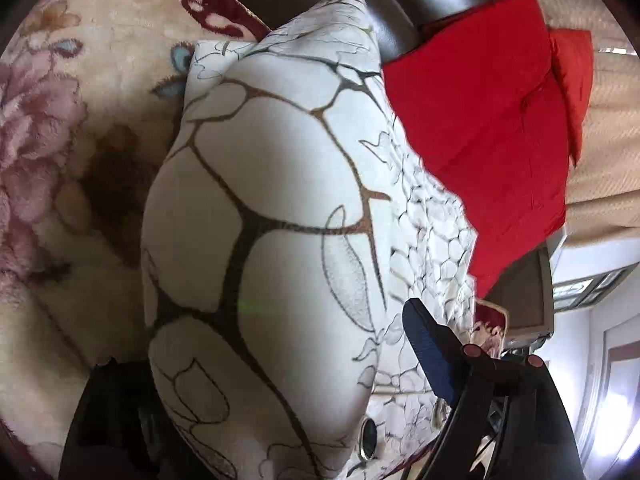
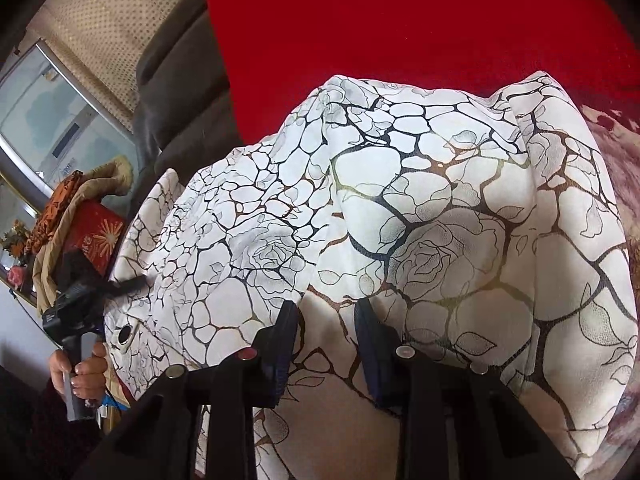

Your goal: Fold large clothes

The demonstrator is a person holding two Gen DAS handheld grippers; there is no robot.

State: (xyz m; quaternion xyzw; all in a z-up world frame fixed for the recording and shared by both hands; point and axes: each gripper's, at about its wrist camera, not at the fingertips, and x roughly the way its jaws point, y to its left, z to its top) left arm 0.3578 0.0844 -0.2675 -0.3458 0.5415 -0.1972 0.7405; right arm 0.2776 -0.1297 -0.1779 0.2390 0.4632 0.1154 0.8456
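Floral blanket (image 1: 60, 168): spread underneath everything.
Red cloth (image 2: 400, 28): flat behind, touching the garment.
White garment (image 2: 420, 208), crackle-and-rose print: bunched on blanket.
Right gripper (image 2: 326, 312): narrowly parted, a fold of garment between the fingers.
Left gripper (image 2: 100, 284): spread wide beside garment's edge, grasping nothing.

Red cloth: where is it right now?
The red cloth fills the top of the right wrist view, lying just behind the white patterned garment, next to the dark sofa cushion on its left.

One patterned white garment (image 2: 420, 208), one red cushion (image 2: 400, 20) (possibly more).
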